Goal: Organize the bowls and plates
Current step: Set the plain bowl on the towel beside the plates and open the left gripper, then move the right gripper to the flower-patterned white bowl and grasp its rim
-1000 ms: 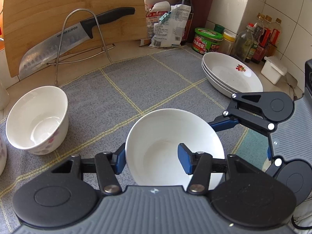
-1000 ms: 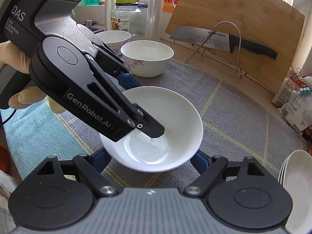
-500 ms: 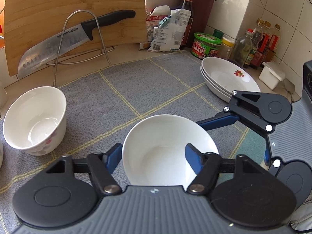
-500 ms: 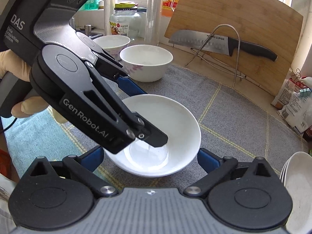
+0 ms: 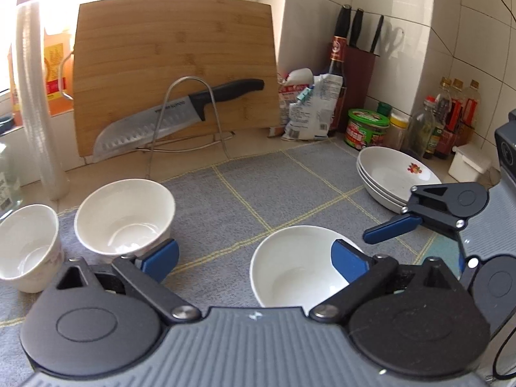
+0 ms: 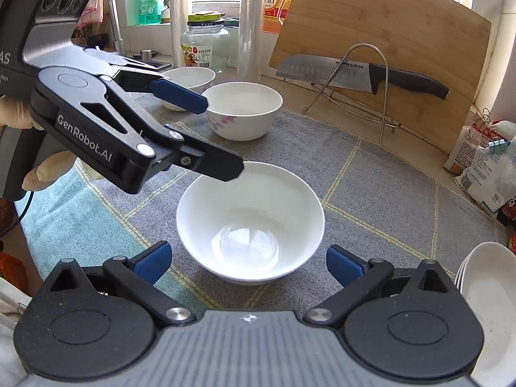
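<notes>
A plain white bowl (image 6: 250, 222) stands upright on the grey mat (image 6: 371, 193). My right gripper (image 6: 248, 262) is open, and the bowl sits between its jaws with a gap on each side. My left gripper (image 6: 209, 132) hovers over the bowl's left rim with its jaws opening and no pad on the bowl. In the left wrist view the bowl (image 5: 290, 267) lies low and right of my left gripper (image 5: 254, 258). A flowered bowl (image 5: 124, 216) and a smaller bowl (image 5: 25, 245) stand at the left. A stack of plates (image 5: 393, 174) sits at the right.
A bamboo cutting board (image 5: 174, 64) leans at the back behind a wire rack holding a large knife (image 5: 180, 113). Bags, jars, bottles (image 5: 451, 119) and a knife block crowd the back right corner. A gloved hand (image 6: 42, 167) holds the left gripper.
Both grippers' jaws have spread wide and let go of the plain bowl, which now rests on the mat. The left gripper has lifted and tilted up, bringing the two left bowls into view.
</notes>
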Action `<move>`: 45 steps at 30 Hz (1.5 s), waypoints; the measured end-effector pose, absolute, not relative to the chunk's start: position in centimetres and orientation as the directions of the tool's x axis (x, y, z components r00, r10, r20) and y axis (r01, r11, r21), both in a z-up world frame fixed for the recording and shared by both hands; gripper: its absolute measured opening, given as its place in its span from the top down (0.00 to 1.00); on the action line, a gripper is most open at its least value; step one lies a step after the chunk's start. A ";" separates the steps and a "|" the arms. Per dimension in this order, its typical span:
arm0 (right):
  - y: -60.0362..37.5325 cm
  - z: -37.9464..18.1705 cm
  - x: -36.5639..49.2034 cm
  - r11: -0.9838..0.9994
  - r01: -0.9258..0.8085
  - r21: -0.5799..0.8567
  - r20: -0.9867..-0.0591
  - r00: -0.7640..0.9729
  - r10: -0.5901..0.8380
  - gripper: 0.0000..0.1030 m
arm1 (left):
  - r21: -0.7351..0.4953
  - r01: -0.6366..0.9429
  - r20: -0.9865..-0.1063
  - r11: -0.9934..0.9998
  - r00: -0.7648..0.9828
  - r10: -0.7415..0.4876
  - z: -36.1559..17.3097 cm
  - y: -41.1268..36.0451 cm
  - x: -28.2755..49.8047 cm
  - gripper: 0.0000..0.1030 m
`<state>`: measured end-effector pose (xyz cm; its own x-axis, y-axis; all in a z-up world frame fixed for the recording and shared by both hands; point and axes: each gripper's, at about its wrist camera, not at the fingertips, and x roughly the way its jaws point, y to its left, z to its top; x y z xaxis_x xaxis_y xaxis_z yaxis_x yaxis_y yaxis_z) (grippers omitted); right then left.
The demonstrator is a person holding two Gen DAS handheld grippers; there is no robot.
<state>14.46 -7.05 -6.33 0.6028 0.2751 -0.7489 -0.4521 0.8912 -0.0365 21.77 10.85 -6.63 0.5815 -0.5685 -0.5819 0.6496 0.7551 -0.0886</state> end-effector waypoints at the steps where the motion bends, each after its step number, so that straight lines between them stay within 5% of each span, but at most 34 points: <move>1: -7.2 -6.2 14.5 0.893 -0.449 -0.034 -0.748 0.604 0.275 0.00 | -0.076 0.632 -0.579 0.771 0.601 -0.550 -6.7 11.2 21.7 0.03; 15: -7.6 -4.0 18.2 0.914 -0.403 0.045 -0.736 0.606 0.303 0.00 | 0.094 0.423 -0.578 0.901 0.760 -0.297 -9.3 13.7 22.9 0.02; 45: 0.0 -5.0 34.1 0.806 -0.587 0.079 -0.775 0.473 0.420 0.00 | 0.099 0.420 -0.586 0.902 0.757 -0.289 -12.0 12.9 28.8 0.02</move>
<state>34.08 0.01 -5.04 0.4727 0.4199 -0.7747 -0.5868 0.8059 0.0788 28.82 12.90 -12.01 0.7575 -0.2886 -0.5856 0.4200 0.9021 0.0986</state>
